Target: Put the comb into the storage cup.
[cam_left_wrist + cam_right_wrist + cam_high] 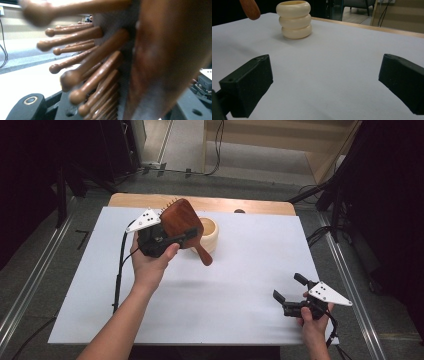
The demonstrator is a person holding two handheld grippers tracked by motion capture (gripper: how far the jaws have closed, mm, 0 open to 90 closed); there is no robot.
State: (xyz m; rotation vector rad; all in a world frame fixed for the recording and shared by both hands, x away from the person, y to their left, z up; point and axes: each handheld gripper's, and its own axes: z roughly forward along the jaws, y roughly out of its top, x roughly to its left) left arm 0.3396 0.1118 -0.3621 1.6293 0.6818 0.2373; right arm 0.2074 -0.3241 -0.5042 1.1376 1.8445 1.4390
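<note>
The left gripper (167,239) sits in the upper left of the high view, its jaws clamped on one wooden hairbrush (181,222), held above the table with the handle slanting down to the right. The left forearm reaches up from the bottom edge, hand wrapped around the gripper body. In the left gripper view the brush's round-tipped pins (82,75) crowd the frame. One cream ridged cup (209,234) stands just behind the brush. The right gripper (290,288), lower right, rests low over the white table (225,300) with jaws wide apart, nothing between them
</note>
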